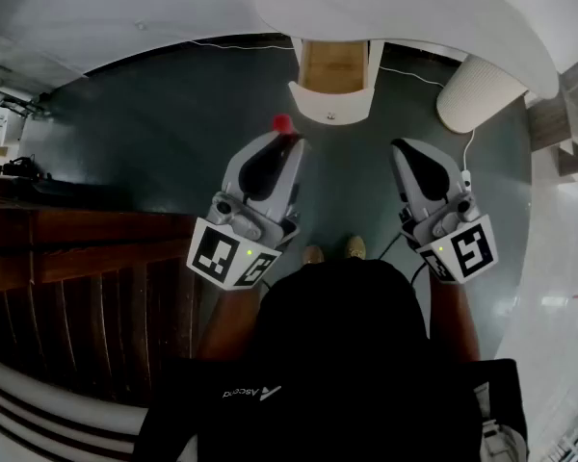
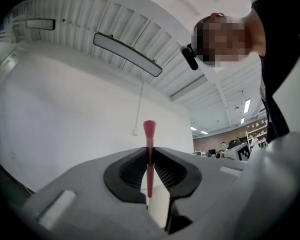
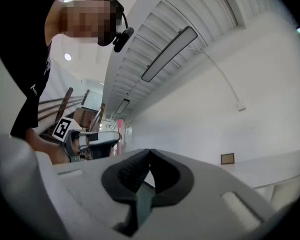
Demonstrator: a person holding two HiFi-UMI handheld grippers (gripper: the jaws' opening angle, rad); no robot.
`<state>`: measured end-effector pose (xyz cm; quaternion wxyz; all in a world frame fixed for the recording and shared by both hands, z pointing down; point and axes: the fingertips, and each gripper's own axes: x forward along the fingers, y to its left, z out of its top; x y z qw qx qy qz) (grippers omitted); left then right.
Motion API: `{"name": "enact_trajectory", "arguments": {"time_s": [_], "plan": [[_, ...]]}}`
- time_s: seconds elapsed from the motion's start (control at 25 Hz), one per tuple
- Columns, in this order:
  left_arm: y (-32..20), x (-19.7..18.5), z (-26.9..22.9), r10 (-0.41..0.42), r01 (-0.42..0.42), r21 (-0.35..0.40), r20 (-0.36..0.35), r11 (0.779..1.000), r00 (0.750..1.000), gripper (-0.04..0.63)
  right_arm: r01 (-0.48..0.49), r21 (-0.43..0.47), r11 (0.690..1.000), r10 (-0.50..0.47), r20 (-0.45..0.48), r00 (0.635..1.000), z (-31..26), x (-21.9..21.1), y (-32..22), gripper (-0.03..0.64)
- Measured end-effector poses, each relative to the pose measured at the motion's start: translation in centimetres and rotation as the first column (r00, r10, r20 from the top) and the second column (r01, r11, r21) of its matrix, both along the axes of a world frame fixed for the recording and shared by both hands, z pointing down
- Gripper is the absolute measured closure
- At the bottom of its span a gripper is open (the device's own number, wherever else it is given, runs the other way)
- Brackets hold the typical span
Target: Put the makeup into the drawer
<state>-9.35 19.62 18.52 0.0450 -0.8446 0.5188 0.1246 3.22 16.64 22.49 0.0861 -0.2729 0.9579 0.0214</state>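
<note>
Left gripper grips the red makeup stick — open drawer waits at top centre. Right gripper closed, empty. Next, I'd say: reach forward, drop it in.

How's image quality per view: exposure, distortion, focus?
Head view: heavy fisheye, dark floor, drawer well lit. Left gripper view: bright wall, red makeup stick sharp in the left claw. Right gripper view: right claw slightly soft, corners vignetted black.
</note>
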Motion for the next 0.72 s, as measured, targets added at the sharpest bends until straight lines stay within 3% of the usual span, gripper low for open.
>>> {"name": "enact_trajectory", "arguments": {"time_s": [0.72], "plan": [[-3.7, 2.9, 0.6, -0.046, 0.047, -0.017, 0.052, 0.999, 0.998, 0.541, 0.029, -0.024, 0.999, -0.029, 0.038, 0.999, 0.6, 4.2, -3.5, 0.614]]}}
